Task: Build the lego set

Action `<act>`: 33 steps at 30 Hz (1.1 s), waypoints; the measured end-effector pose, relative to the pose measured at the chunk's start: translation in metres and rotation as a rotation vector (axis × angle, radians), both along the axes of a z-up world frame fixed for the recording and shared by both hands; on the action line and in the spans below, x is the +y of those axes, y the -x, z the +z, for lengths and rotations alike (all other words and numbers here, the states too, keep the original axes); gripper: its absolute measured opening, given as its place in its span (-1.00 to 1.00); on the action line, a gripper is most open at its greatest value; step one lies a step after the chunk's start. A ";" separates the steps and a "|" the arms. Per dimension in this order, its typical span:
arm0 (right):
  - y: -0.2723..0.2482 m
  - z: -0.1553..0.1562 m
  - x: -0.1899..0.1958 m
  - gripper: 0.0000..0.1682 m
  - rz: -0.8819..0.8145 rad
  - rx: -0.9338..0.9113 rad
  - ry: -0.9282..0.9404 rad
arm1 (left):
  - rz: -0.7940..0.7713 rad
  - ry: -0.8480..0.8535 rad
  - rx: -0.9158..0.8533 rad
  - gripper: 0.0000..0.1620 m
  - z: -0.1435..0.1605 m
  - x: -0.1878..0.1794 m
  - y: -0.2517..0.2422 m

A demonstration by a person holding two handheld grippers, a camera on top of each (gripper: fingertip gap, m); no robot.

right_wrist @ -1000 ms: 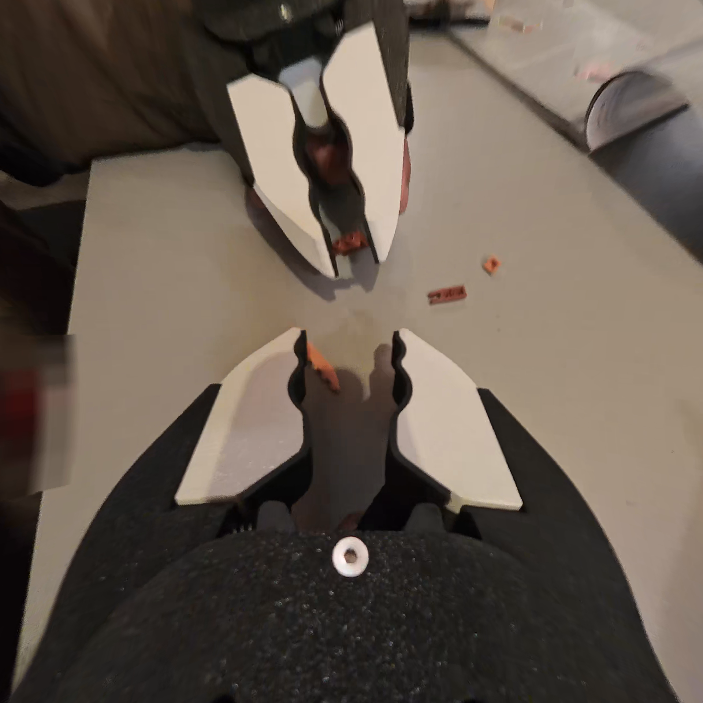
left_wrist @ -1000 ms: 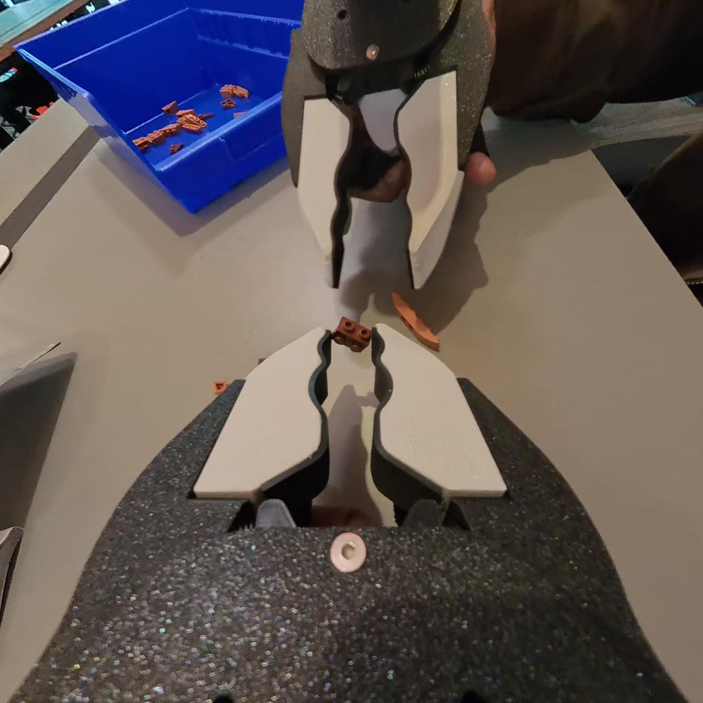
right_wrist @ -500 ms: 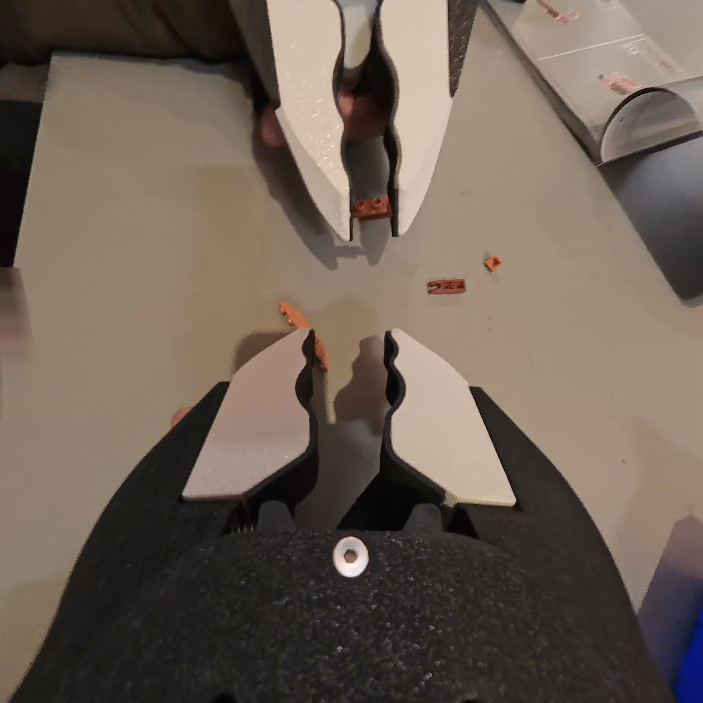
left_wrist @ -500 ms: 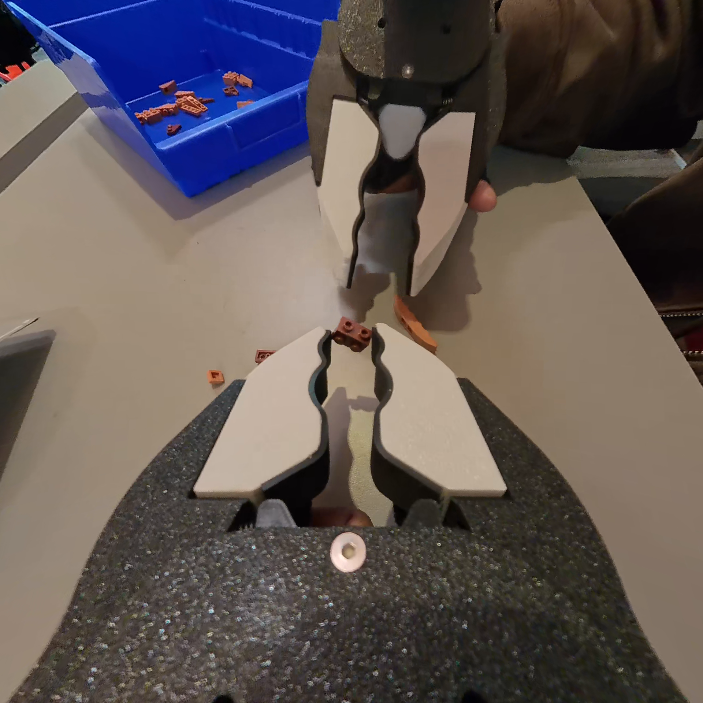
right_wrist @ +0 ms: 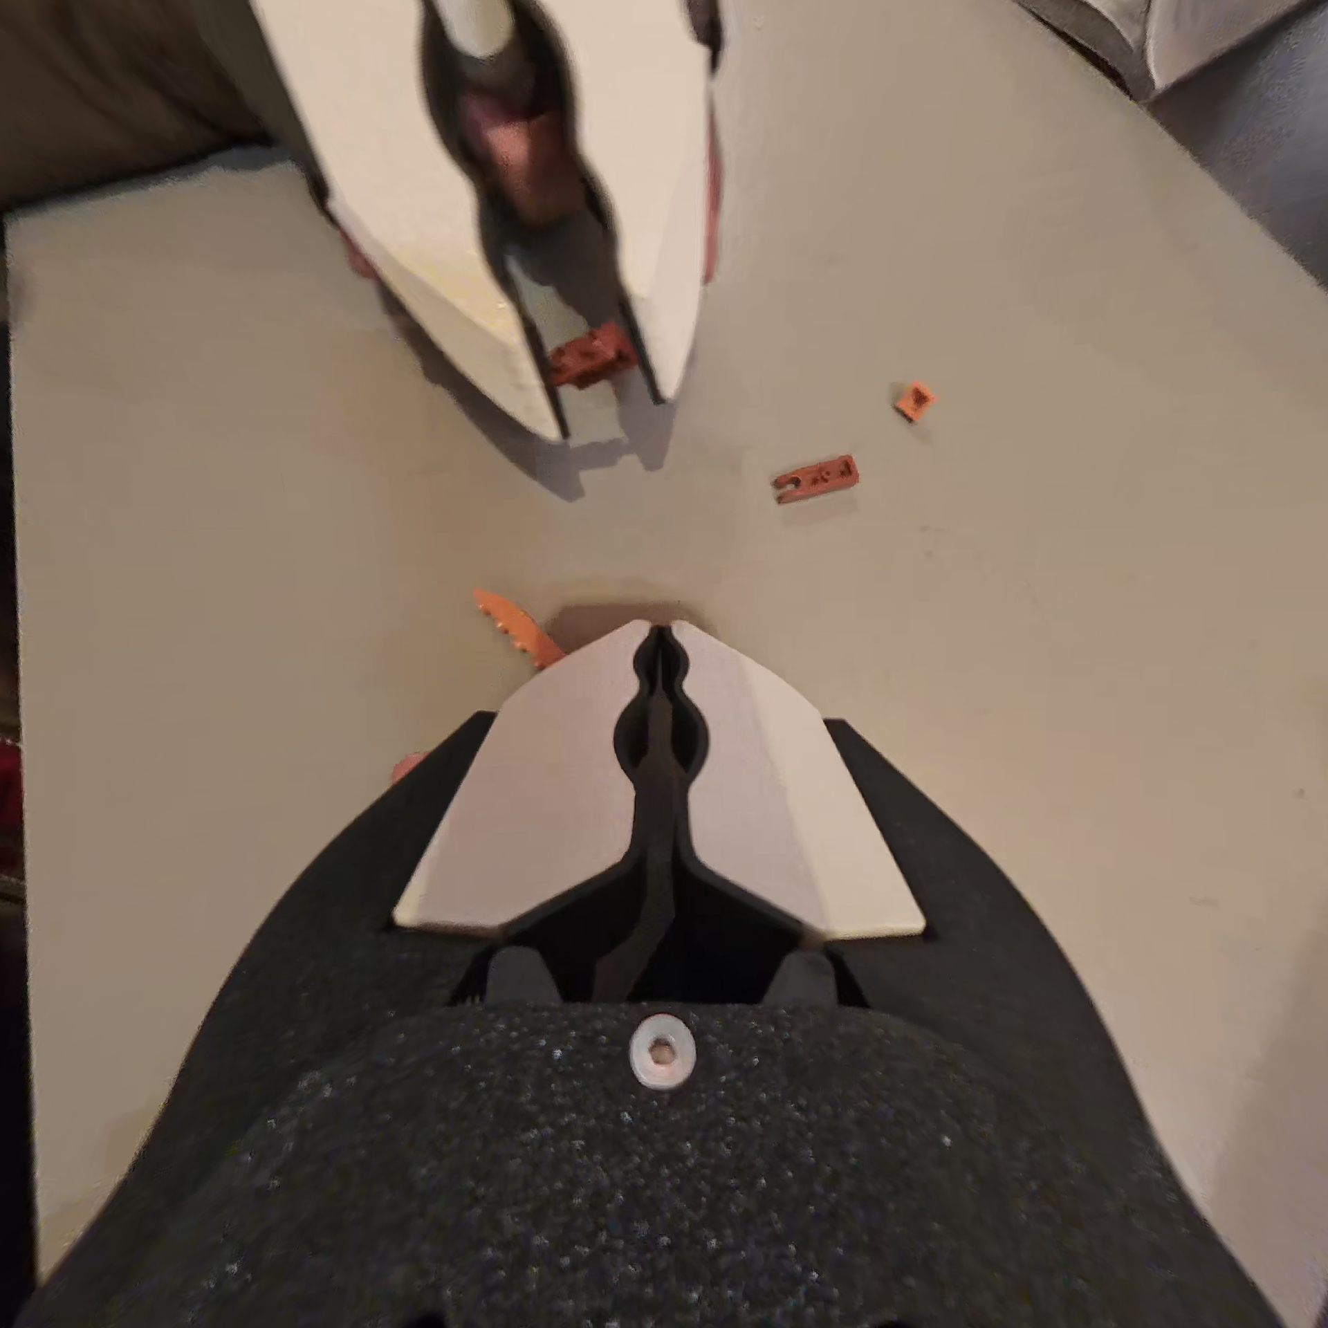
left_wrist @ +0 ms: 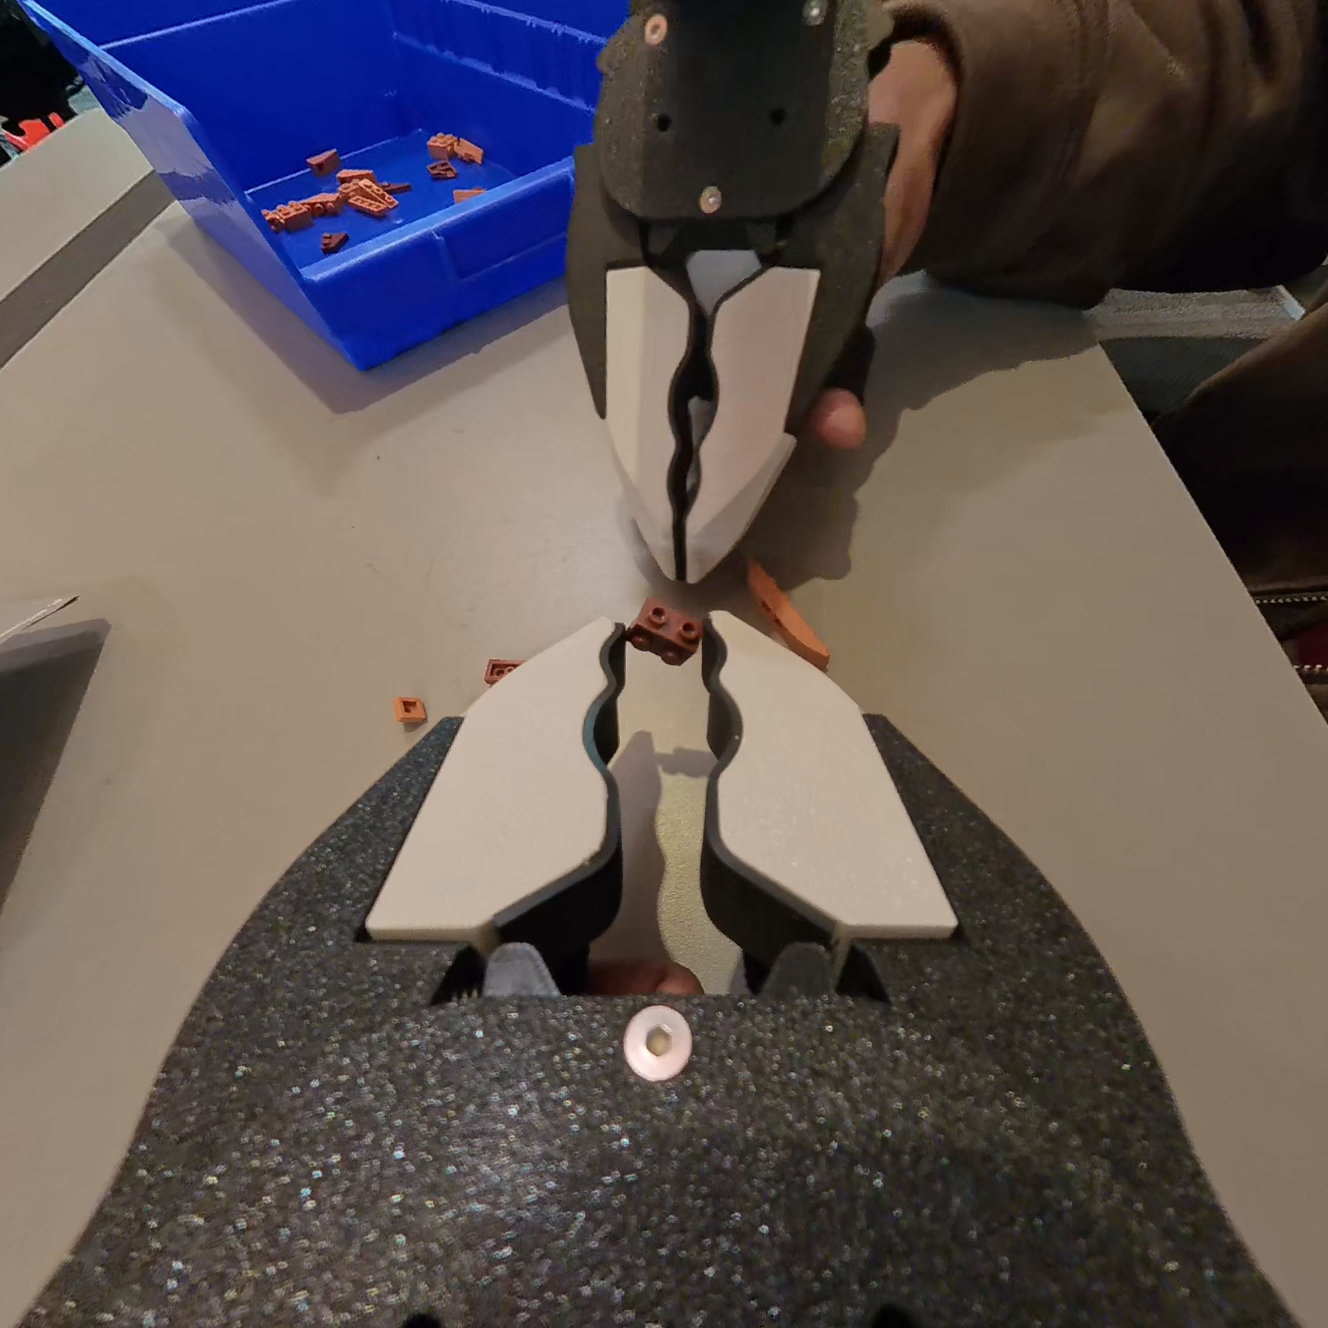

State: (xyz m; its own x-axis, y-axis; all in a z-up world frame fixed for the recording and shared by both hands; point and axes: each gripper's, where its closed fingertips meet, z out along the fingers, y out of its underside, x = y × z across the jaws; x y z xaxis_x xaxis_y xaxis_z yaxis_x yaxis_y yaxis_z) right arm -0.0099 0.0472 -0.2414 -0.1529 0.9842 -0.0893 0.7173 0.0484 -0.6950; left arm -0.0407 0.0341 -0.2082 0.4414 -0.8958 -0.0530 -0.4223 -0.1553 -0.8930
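Note:
My left gripper is shut on a small dark reddish-brown brick, pinched between its fingertips just above the grey table. The right wrist view shows that brick in the left gripper too. My right gripper is shut, with nothing visible between its fingers. In the left wrist view its tips point down, just behind the held brick. An orange curved toothed piece lies on the table beside the right gripper's tips; it also shows in the left wrist view.
A blue bin holding several brown and orange pieces stands at the back left. A small orange tile and a brown plate lie left of my left gripper. A grey object sits at the left edge. A sleeved hand holds the right gripper. My left tips are roughly 8 centimetres from the small orange tile. Seen from the right wrist view as well.
My right gripper has gone from open to shut and moved closer to the brick held by my left gripper. The orange piece now lies beside its tips. The left gripper keeps its hold.

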 end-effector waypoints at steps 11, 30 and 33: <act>-0.009 0.025 -0.015 -0.91 0.197 0.174 -0.093 | 0.006 0.000 0.010 -0.75 -0.001 0.001 0.000; -0.005 -0.003 -0.024 -0.92 0.393 -0.013 -0.224 | 0.010 -0.002 0.008 -0.75 -0.001 0.001 0.000; -0.002 -0.003 -0.015 -0.91 0.305 -0.031 -0.123 | 0.011 0.000 0.007 -0.75 -0.001 0.002 0.000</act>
